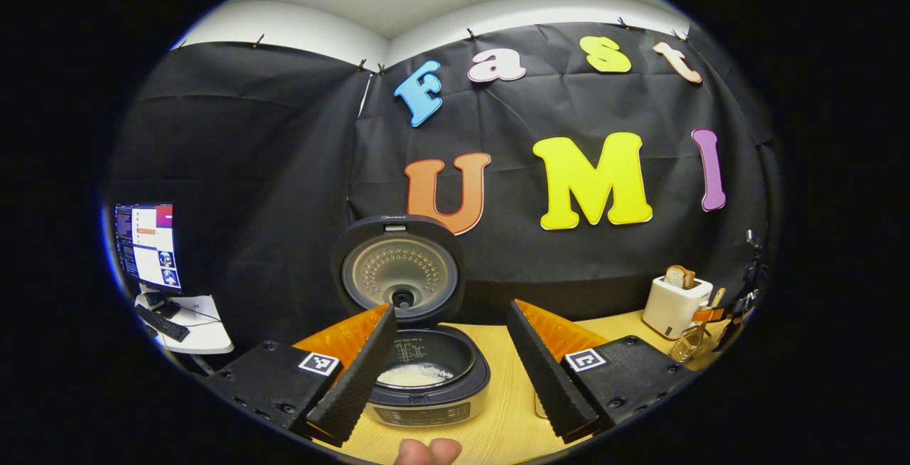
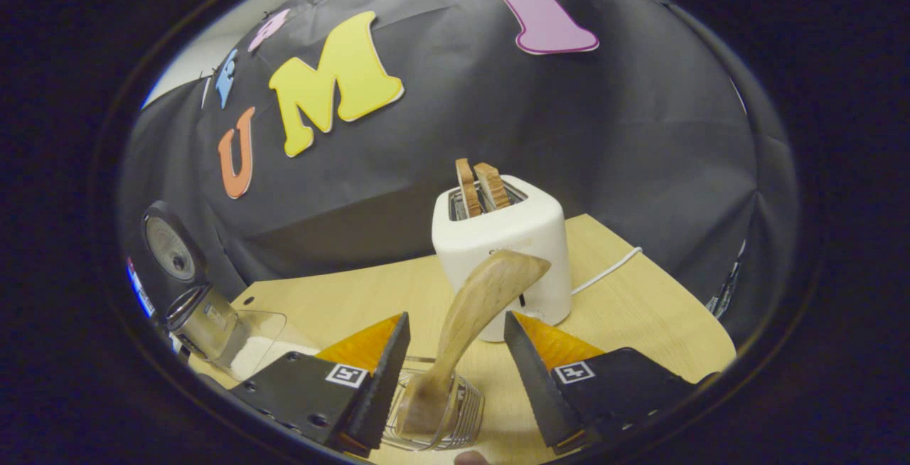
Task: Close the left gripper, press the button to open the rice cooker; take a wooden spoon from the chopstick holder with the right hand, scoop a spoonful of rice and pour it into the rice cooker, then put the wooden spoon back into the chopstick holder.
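The wooden spoon [image 2: 469, 308] stands in the wire holder [image 2: 441, 408] between the wide right tongs [image 2: 455, 372] — handle leaning up and away, toward the toaster [image 2: 505, 252]. Left tongs [image 1: 448, 372], also wide, frame the open rice cooker [image 1: 419, 351].

The left gripper [image 1: 448, 358] has two wedge-shaped fingers [image 1: 355, 380] with ribbed inner faces and smooth outer sides; each sits on a black block [image 1: 270, 380] fixed with screws; each block carries a small white square tag [image 1: 318, 363] with a black pattern; a fingertip [image 1: 426, 451] shows at the bottom edge. The right gripper [image 2: 455, 358] is built alike; ribbed wedges, black screwed blocks [image 2: 298, 394], a square tag [image 2: 573, 372] on each.
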Demonstrator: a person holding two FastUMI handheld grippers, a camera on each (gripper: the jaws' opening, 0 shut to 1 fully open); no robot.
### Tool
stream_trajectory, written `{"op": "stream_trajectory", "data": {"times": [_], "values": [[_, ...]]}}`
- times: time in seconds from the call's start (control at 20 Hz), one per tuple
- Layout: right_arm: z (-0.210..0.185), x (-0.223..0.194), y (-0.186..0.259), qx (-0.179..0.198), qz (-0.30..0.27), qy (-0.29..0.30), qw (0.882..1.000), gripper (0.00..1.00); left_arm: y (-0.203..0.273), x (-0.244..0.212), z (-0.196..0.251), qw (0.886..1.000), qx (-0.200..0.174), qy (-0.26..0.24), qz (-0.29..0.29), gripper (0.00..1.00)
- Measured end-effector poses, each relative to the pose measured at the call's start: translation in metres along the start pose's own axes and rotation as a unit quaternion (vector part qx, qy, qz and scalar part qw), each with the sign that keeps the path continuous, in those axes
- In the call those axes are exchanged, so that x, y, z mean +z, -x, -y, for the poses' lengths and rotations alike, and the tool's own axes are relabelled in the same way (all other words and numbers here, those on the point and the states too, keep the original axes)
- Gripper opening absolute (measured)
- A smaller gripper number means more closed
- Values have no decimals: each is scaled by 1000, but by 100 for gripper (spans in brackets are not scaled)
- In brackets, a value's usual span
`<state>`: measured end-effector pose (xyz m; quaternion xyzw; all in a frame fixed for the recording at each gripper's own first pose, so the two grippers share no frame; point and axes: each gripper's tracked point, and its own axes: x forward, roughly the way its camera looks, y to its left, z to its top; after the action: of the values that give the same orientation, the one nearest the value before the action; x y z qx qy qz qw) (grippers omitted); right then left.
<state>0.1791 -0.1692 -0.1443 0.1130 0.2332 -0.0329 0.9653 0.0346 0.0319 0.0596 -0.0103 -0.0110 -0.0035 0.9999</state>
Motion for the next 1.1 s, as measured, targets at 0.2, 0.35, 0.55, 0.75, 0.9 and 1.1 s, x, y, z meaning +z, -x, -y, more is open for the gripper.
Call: {"op": "stream_trajectory", "data": {"times": [0.2, 0.35, 0.55, 0.75, 0.9, 1.1], "values": [[-1, 1, -5, 1, 0, -11, 1000, 34, -2, -5, -3, 1000, 3, 5, -5, 99], [-8, -2, -1, 10, -3, -17, 1000, 23, -2, -5, -6, 1000, 2, 4, -5, 99], [-25, 0, 6, 19, 1, 10, 1000, 5, -3, -7, -11, 1000, 7, 3, -2, 99], [-39, 19, 27, 20, 38, 44, 998, 0, -2, -14, -18, 1000, 7, 6, -5, 99], [-55, 45, 46, 6, 79, 80, 994, 0, -2, -18, -21, 1000, 4, 14, -8, 99], [-101, 72, 69, 23, 111, 104, 988, 0, 3, -20, -32, 1000, 1, 23, -3, 99]]}}
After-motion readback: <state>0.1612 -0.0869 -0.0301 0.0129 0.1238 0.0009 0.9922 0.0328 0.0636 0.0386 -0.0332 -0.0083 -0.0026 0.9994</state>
